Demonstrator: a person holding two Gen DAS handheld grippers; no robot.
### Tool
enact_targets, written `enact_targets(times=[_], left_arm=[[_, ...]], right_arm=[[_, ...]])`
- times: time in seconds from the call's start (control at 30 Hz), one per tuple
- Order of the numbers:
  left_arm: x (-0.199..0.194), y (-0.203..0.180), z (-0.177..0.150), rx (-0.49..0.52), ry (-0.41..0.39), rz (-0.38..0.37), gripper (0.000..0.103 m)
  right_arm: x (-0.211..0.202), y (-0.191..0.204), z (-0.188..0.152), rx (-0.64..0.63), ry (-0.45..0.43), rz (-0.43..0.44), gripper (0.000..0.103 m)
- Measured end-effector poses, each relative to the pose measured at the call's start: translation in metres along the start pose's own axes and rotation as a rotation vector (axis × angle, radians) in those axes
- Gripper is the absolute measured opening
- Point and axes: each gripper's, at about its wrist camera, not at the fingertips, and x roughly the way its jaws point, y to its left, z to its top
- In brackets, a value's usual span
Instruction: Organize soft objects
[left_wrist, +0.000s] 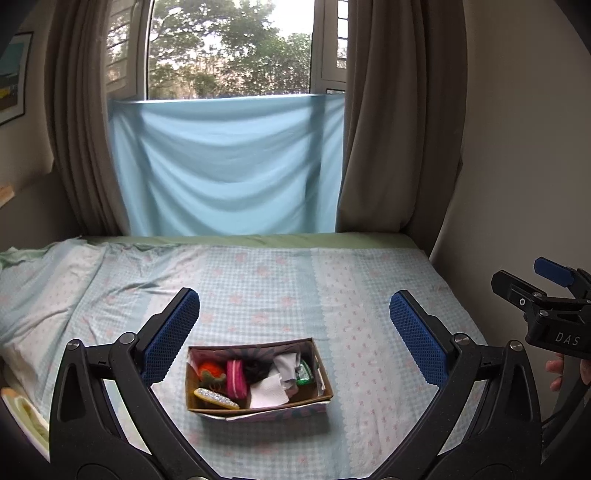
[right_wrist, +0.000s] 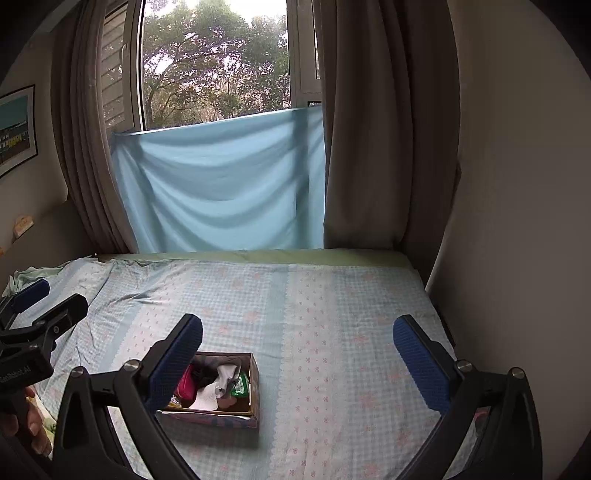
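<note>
Both of my grippers stood with jaws spread wide and nothing between them: the left gripper (left_wrist: 294, 325) hung above the box (left_wrist: 258, 400), and the right gripper (right_wrist: 297, 350) hung over the bed (right_wrist: 332, 332) with the box below its left finger. One box lay on the sheet. In it I counted one orange plush piece (left_wrist: 211, 370), one pink pouch (left_wrist: 235, 378), one dark tangled item (left_wrist: 256, 369), one glittery oval (left_wrist: 216, 398), one white tissue (left_wrist: 269, 394), one pale cloth (left_wrist: 286, 365) and one green packet (left_wrist: 304, 373). No soft item lay loose on the visible sheet. I judged that this arrangement fitted either a box packed and finished or a box waiting to be emptied and sorted; the views did not settle which. Any grasp would have called for light closure, since the contents would deform.
</note>
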Motion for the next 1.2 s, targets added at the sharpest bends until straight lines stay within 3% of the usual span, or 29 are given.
enact_targets(times=[0.5, 1.2], left_arm=[[-0.006, -0.030, -0.009, 0.015, -0.009, 0.004, 0.103], [-0.009, -0.035, -0.014, 0.024, -0.013, 0.018, 0.103]], right_arm=[[-0.012, -0.028, -0.004, 0.028, -0.003, -0.038, 0.103], [-0.016, -0.032, -0.003, 0.031, -0.002, -0.039, 0.103]])
